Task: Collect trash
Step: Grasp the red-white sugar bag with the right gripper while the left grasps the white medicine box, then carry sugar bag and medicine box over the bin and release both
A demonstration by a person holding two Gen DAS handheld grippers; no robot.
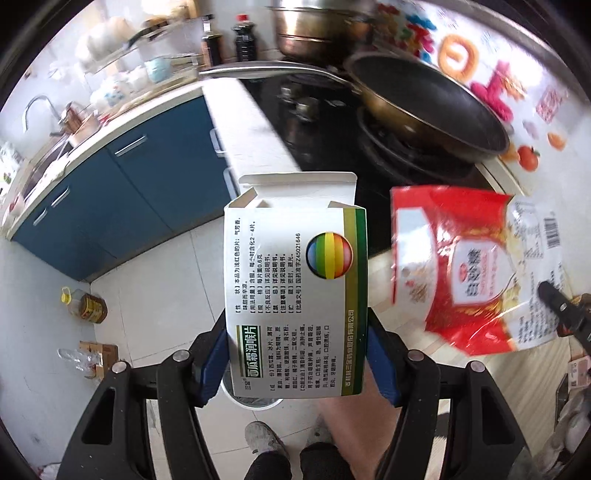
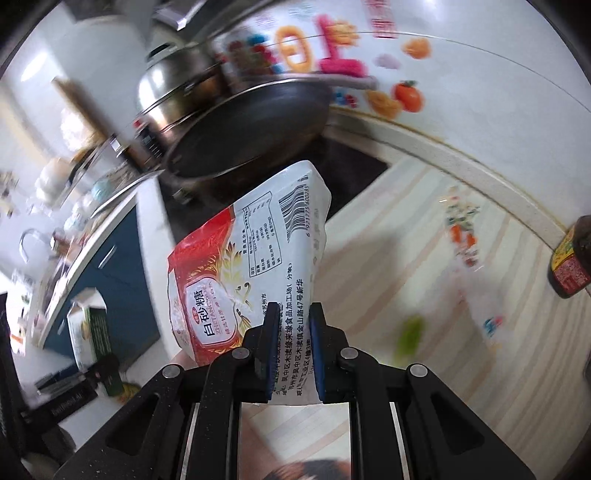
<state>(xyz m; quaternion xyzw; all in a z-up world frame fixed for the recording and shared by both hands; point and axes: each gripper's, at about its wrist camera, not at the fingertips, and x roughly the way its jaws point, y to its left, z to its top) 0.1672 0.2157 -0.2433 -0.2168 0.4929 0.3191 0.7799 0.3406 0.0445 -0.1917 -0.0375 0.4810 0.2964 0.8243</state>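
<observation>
My left gripper [image 1: 297, 332] is shut on an opened white-and-green medicine box [image 1: 295, 288] and holds it in the air above the floor. A white bin [image 1: 255, 400] shows just under the box, mostly hidden by it. My right gripper [image 2: 291, 314] is shut on an empty red-and-white sugar bag [image 2: 251, 258] and holds it up over the counter edge. The bag also shows in the left wrist view [image 1: 476, 269], right of the box. The box also shows in the right wrist view [image 2: 88, 332], at the lower left.
A black wok [image 1: 424, 107] sits on the stove [image 1: 332, 147], with a steel pot [image 1: 314, 29] behind it. Blue cabinets [image 1: 129, 192] line the left. An oil bottle [image 1: 86, 304] and a small cardboard box [image 1: 98, 356] stand on the floor. A dark sauce bottle [image 2: 572, 258] stands on the striped counter [image 2: 424, 258].
</observation>
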